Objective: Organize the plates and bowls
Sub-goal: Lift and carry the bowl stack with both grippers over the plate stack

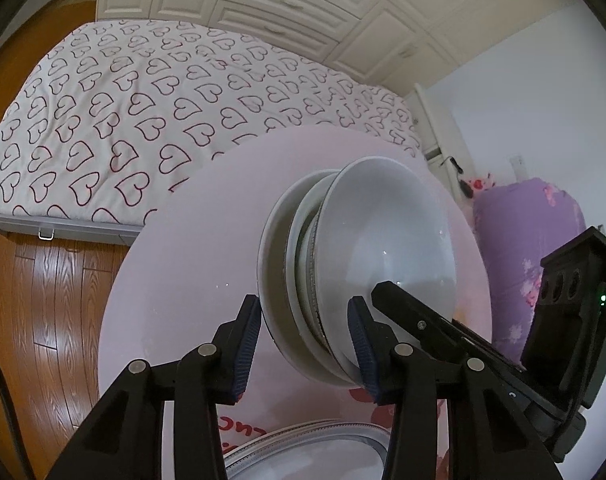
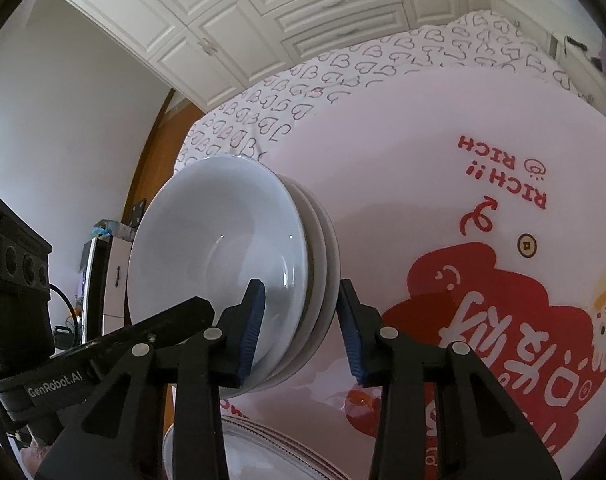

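Bowls (image 1: 387, 240) nested in a stack of three or so, lifted on edge above a round pink table (image 1: 191, 240), clamped from both sides at once. Partly done by the look of it: bowls already gathered into one stack, a separate pile of plates (image 1: 303, 448) lying flat just below the grippers at the table's near edge; stack not yet set down, final resting place not shown.

Left gripper (image 1: 305, 356) at a narrow setting, blue pads (image 1: 249, 344) pressed on the outermost rim and inside the top bowl, stack held between them. Right gripper (image 2: 303, 332) likewise narrow, gripping the opposite side of the same stack (image 2: 231, 248), one pad inside the top bowl, the other against the back of the bottom one; contact there hard to confirm. Heart-print bed (image 1: 123, 92) beyond the fingertips, red-printed table cover (image 2: 503, 320) to the right gripper's right
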`<move>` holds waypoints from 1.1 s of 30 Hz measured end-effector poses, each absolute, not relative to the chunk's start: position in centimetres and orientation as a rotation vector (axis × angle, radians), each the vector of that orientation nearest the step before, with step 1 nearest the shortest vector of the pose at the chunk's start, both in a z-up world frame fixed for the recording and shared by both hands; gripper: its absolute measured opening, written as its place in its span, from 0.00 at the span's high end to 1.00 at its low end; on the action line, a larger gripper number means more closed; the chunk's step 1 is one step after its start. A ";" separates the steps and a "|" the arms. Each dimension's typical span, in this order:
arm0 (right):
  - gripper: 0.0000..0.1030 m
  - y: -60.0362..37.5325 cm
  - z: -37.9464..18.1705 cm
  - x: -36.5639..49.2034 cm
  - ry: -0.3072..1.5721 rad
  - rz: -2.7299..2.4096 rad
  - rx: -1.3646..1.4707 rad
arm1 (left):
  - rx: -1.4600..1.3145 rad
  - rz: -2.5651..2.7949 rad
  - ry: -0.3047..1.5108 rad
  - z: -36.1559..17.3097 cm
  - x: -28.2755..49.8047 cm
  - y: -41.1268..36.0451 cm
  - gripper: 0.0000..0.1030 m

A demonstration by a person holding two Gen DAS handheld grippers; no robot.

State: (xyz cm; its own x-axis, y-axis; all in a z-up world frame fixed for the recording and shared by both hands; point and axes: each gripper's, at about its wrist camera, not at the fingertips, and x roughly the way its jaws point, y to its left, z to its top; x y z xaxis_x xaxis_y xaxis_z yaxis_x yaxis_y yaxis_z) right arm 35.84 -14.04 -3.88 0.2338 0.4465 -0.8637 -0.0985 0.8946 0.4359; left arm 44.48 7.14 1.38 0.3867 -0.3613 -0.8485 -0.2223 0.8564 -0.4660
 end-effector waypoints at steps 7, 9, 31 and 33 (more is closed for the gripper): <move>0.47 -14.2 -4.2 35.9 1.300 0.365 0.312 | -0.518 -0.051 1.190 1.5 44.5 7.1 0.43; 0.29 -14.5 -4.4 35.8 1.301 0.339 0.301 | -0.537 -0.043 1.191 1.3 44.5 7.4 0.38; 0.68 -14.3 -4.2 35.4 1.274 0.348 0.352 | -0.589 -0.083 1.206 1.4 44.0 6.7 0.62; 0.68 -14.5 -4.2 35.3 1.274 0.346 0.354 | -0.602 -0.086 1.211 1.4 43.9 6.8 0.62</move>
